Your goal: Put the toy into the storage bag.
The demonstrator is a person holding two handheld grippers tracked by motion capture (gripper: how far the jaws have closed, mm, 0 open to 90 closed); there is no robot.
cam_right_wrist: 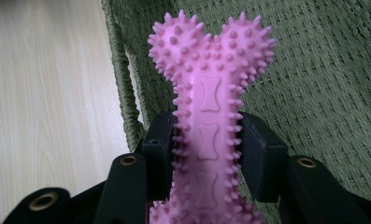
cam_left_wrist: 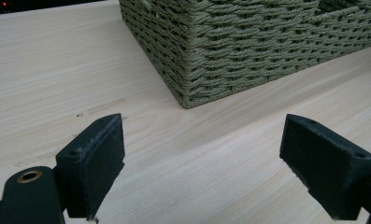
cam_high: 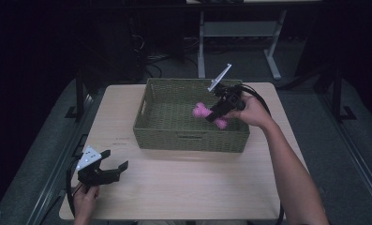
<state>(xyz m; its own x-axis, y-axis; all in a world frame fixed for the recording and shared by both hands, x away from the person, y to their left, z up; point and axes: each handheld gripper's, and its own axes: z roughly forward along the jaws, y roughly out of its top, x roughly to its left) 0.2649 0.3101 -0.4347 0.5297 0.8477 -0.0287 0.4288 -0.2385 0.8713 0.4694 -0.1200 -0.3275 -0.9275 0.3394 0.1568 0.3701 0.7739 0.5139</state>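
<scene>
Fingers [cam_right_wrist: 260,154] of the right gripper [cam_right_wrist: 206,154] are clamped on the pink spiked bone [cam_right_wrist: 210,93] above the basket [cam_high: 188,138]. Left gripper [cam_left_wrist: 204,158] fingers are held apart. The bone could be snagged on the rim if lowered askew.

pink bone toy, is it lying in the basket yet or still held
Held. The right gripper is clamped on the pink bone toy at its middle, above the inside of the green basket.

Pink spiky bone toy [cam_right_wrist: 210,116], green woven basket [cam_high: 174,136]
</scene>
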